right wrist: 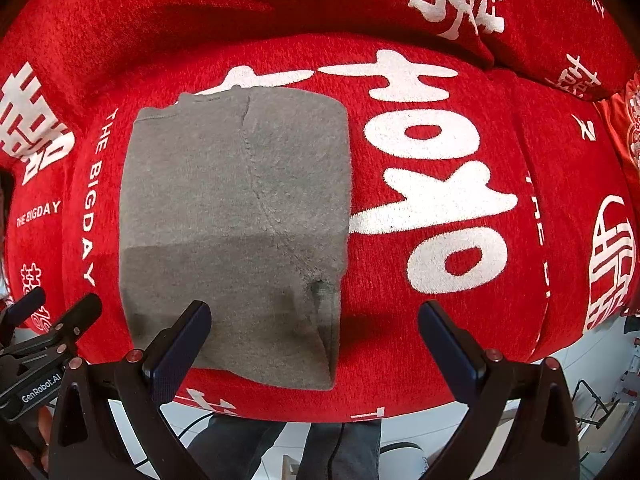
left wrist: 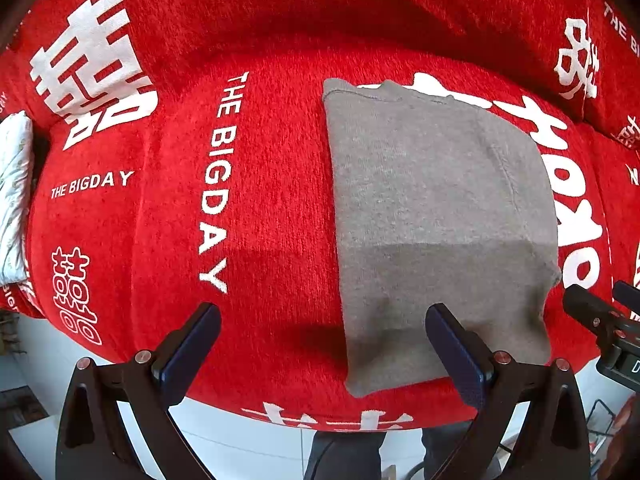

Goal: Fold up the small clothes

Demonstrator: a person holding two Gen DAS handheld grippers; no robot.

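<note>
Holding both tools above the near edge of the seat, we note the left gripper [left wrist: 322, 330] with its jaws spread wide and nothing between them, its right finger over the near left part of the grey knit garment [left wrist: 436, 216]. Our right gripper [right wrist: 314, 330] is likewise spread wide and empty, its left finger over the near part of the same garment. Beyond the fingers the garment lies folded into a rough rectangle, flat on the red sofa cover [left wrist: 272, 184] printed with white characters and "THE BIGDAY". Farther back the cushion meets the red backrest. A pale patterned cloth [left wrist: 14, 196] sits at the far left edge.
</note>
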